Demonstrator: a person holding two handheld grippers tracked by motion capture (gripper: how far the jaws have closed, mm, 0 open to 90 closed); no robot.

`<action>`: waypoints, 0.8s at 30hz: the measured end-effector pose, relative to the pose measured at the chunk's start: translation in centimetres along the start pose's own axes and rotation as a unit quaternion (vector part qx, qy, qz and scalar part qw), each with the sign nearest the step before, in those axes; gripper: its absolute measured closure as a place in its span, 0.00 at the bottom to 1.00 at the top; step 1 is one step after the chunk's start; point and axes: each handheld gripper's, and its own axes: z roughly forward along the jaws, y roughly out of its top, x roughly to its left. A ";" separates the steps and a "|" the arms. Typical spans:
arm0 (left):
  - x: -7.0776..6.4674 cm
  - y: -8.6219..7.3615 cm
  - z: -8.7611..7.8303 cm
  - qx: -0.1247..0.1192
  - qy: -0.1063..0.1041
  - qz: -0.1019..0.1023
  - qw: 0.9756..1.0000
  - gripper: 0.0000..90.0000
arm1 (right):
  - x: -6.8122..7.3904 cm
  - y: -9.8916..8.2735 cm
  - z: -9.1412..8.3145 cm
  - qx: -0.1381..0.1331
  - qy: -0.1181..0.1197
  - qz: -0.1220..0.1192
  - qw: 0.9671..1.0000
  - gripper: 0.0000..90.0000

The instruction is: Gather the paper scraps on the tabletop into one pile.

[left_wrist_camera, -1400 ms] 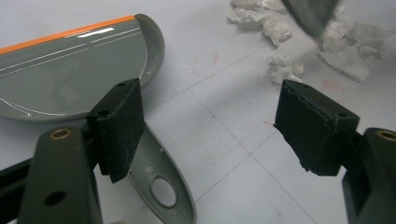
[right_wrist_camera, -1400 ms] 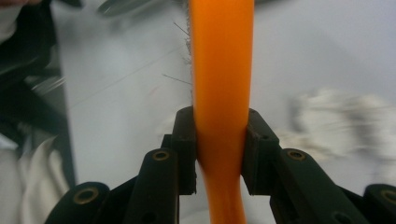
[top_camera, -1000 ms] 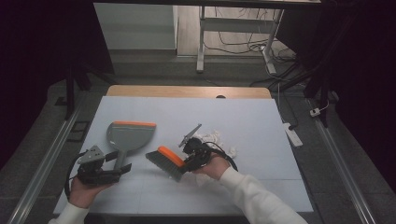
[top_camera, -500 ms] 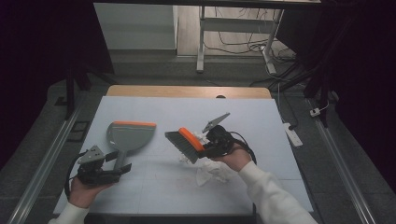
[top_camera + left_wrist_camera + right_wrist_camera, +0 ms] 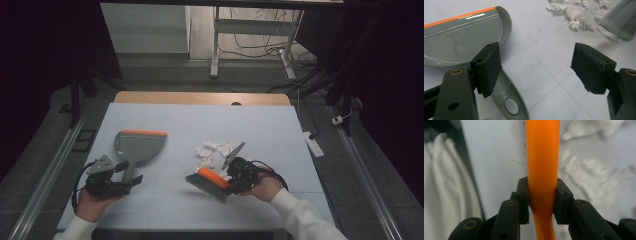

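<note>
A grey dustpan [image 5: 137,145] with an orange lip lies flat on the white table [image 5: 165,120], left of centre. Its handle [image 5: 509,100] points at my left gripper [image 5: 131,180], which is open. The handle end lies on the table between the jaws, close to one pad [image 5: 487,70], and is not pressed. My right gripper [image 5: 227,181] is shut on the orange handle [image 5: 542,157] of a hand brush [image 5: 207,181] with grey bristles. The brush is held near the front edge. A small heap of crumpled white paper scraps [image 5: 215,150] lies just beyond it.
A bare wooden strip [image 5: 200,97] runs along the table's far edge. A white power strip [image 5: 315,145] lies off the right side. Metal rails flank the table. A white sleeve [image 5: 446,182] shows beside the right gripper.
The right gripper carried the brush right and away over the scraps, then back toward the near edge. The paper heap now lies uncovered beyond the brush. The left gripper stayed put.
</note>
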 end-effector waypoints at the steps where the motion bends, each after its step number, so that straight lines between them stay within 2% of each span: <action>1: 0.0 0.0 0.0 0.000 0.000 0.000 1.000 0.28 | -0.2 0.3 0.0 0.002 -0.013 -0.004 1.000 0.78; 2: 0.0 0.0 0.0 0.000 0.000 -0.001 1.000 0.28 | -0.6 0.6 0.1 0.005 -0.029 -0.008 1.000 0.78; 4: 0.1 0.0 0.0 0.000 0.000 -0.001 1.000 0.28 | -1.8 1.2 0.4 0.000 -0.035 0.001 0.999 0.78; 6: 0.1 -0.1 -0.1 -0.002 0.000 -0.002 1.000 0.28 | -3.0 1.6 0.7 -0.013 -0.050 0.010 0.999 0.78; 8: 0.2 -0.1 -0.2 -0.003 0.000 -0.004 1.000 0.28 | -3.8 1.7 0.5 -0.037 -0.052 0.021 0.998 0.78; 10: 0.2 -0.1 -0.2 -0.004 0.000 -0.004 1.000 0.28 | -3.9 1.7 -0.1 -0.055 -0.060 0.025 0.996 0.78; 13: 0.2 -0.1 -0.2 -0.003 -0.001 -0.003 1.000 0.28 | -3.7 1.0 -2.0 -0.092 -0.060 0.032 0.993 0.78; 16: 0.1 -0.1 -0.2 -0.003 -0.001 -0.002 1.000 0.28 | -3.9 -0.6 -4.6 -0.124 -0.077 0.054 0.988 0.78; 18: 0.1 -0.1 -0.2 -0.004 -0.002 -0.002 1.000 0.28 | -4.6 -2.0 -6.1 -0.127 -0.100 0.082 0.983 0.78; 21: 0.1 0.0 -0.2 -0.005 -0.002 -0.001 1.000 0.28 | -6.3 -4.5 -7.4 -0.112 -0.129 0.136 0.976 0.78; 24: 0.1 0.0 0.0 -0.004 -0.002 -0.001 1.000 0.28 | -7.9 -6.8 -7.6 -0.091 -0.139 0.182 0.969 0.78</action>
